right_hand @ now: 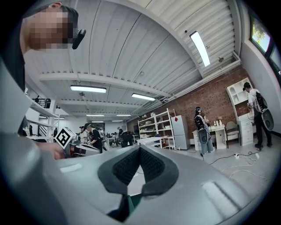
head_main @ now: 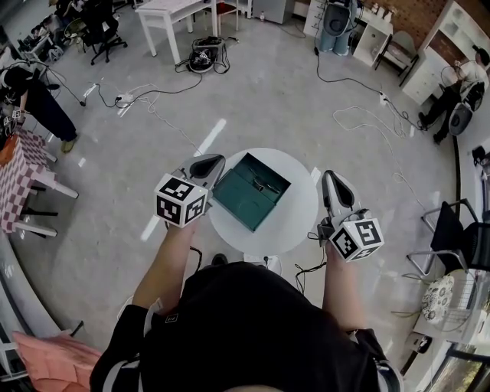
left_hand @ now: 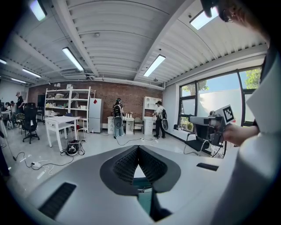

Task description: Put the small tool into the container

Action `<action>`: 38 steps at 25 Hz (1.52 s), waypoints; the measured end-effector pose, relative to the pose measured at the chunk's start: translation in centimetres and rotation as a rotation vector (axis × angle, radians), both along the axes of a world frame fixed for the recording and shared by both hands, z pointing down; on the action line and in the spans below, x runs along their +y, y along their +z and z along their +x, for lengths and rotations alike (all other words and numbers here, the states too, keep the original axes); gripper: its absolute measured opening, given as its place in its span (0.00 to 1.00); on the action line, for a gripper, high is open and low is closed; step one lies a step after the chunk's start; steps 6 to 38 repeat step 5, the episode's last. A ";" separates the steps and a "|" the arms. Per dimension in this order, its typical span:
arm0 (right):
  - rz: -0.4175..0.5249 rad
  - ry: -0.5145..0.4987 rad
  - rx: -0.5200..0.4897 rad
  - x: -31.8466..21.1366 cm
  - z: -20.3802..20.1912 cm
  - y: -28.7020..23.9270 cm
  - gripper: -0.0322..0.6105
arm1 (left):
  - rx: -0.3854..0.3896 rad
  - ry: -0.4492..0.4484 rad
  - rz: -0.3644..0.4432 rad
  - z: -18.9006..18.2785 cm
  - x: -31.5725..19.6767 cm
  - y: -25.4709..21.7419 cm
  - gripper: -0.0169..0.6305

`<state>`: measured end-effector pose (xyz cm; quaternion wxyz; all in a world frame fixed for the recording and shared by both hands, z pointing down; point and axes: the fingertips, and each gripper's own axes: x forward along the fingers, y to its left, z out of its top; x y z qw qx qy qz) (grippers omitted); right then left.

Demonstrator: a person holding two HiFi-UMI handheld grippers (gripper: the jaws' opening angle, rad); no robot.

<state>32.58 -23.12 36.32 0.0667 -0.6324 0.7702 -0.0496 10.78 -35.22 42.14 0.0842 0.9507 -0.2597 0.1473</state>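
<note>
A dark teal open box (head_main: 236, 200) stands on the round white table (head_main: 295, 222). A small metal tool (head_main: 261, 186) lies inside it near the far corner. My left gripper (head_main: 208, 164) hovers at the table's left edge, just beside the box, jaws shut with nothing between them. My right gripper (head_main: 334, 179) hangs off the table's right edge, also shut and empty. In the left gripper view the fingertips (left_hand: 138, 148) meet, and the teal box (left_hand: 145, 200) shows below them. The pads (right_hand: 131, 165) touch at the tip in the right gripper view.
Cables (head_main: 360, 115) and a power strip (head_main: 122, 99) trail over the grey floor. A white table (head_main: 172, 15) stands at the back, a checkered table (head_main: 23, 176) at left, a chair (head_main: 452, 237) at right. People stand by the far shelves (left_hand: 117, 118).
</note>
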 end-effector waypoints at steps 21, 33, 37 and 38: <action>0.004 -0.010 0.005 0.8 0.3 0.0 0.06 | -0.002 -0.010 -0.005 0.0 0.8 0.1 0.04; 0.004 -0.010 0.005 0.8 0.3 0.0 0.06 | -0.002 -0.010 -0.005 0.0 0.8 0.1 0.04; 0.004 -0.010 0.005 0.8 0.3 0.0 0.06 | -0.002 -0.010 -0.005 0.0 0.8 0.1 0.04; 0.004 -0.010 0.005 0.8 0.3 0.0 0.06 | -0.002 -0.010 -0.005 0.0 0.8 0.1 0.04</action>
